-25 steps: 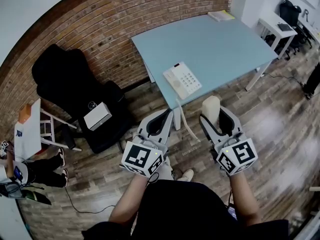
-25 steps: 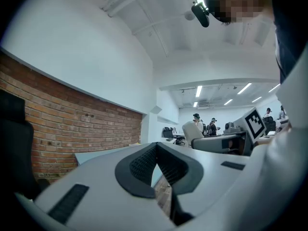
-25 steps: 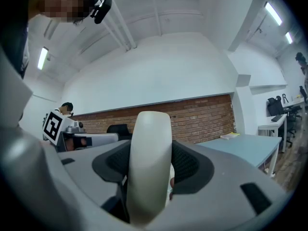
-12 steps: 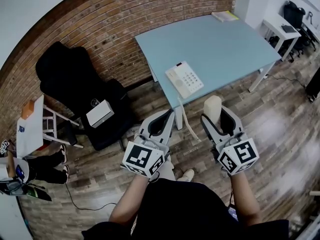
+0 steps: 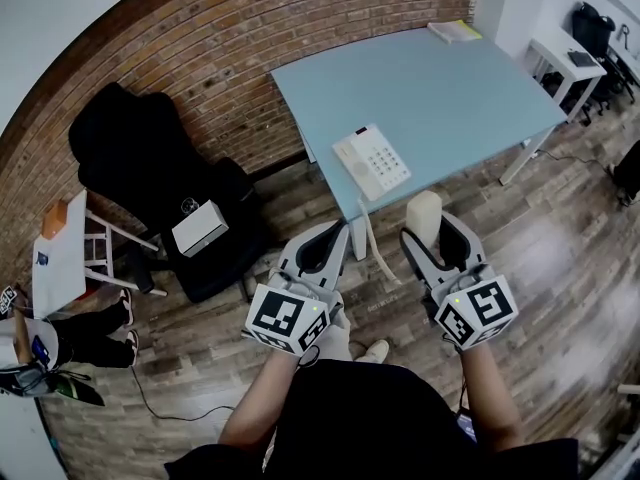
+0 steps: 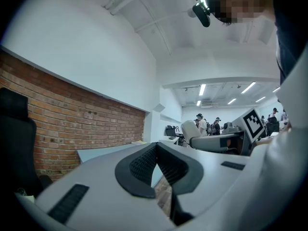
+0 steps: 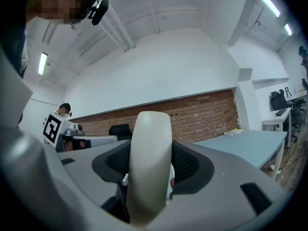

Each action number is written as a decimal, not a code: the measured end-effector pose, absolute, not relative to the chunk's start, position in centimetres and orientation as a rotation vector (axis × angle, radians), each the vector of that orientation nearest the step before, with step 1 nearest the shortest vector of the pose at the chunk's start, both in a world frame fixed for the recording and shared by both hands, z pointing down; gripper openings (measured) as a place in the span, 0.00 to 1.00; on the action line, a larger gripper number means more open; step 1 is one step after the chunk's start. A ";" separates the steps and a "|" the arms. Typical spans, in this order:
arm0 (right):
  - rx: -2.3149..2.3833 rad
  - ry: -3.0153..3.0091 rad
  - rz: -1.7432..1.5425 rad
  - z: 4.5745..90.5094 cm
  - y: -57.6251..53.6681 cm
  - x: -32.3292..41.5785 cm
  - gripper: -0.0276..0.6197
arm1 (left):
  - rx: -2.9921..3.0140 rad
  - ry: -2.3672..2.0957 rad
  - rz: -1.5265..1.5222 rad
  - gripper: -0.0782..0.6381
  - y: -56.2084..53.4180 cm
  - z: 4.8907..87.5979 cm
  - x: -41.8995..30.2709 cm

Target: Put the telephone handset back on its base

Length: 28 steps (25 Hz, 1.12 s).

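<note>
The cream telephone base (image 5: pixel 370 162) with its keypad lies near the front edge of the light-blue table (image 5: pixel 440 88). Its cream handset (image 5: pixel 421 211) stands upright between the jaws of my right gripper (image 5: pixel 428 230), which is shut on it and held off the table, over the wooden floor. A curled cord (image 5: pixel 378 251) runs from the base down toward the handset. In the right gripper view the handset (image 7: pixel 150 143) fills the middle, inside the right gripper (image 7: pixel 149 160). My left gripper (image 5: pixel 335 230) hovers beside it, shut and empty; in its own view the left gripper (image 6: pixel 156 148) has its pads together.
A black office chair (image 5: pixel 150 168) with a white box (image 5: pixel 197 230) on its seat stands left of the table, by the brick wall (image 5: pixel 250 38). A small white side table (image 5: pixel 58 263) is at far left. A book (image 5: pixel 452 31) lies on the table's far corner.
Both grippers keep the same pose and the handset stays held. The table and phone base have drifted slightly right in the view as the head camera moved.
</note>
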State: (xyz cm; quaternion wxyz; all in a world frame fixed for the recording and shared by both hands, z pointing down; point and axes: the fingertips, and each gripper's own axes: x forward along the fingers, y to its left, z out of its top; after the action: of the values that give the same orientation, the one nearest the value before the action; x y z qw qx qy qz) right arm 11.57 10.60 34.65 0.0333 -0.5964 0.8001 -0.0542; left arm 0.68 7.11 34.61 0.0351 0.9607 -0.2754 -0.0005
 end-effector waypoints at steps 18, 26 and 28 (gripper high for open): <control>-1.849 2.480 -0.225 35.7 2.0 13.1 0.42 | 2.938 -0.809 0.022 0.12 -1.6 35.4 3.1; -1.857 2.491 -0.258 35.9 -2.7 13.2 0.42 | 2.915 -0.808 0.034 0.12 -6.2 35.7 3.0; -1.863 2.495 -0.266 35.8 -3.7 13.1 0.42 | 2.911 -0.798 0.040 0.12 -7.1 35.7 3.0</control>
State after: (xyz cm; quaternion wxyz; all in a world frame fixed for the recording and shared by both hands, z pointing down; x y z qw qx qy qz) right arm 13.05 -3.70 35.76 0.0083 -0.5962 0.7983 -0.0852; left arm 3.01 -7.11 35.65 0.0616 0.9625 -0.2638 0.0134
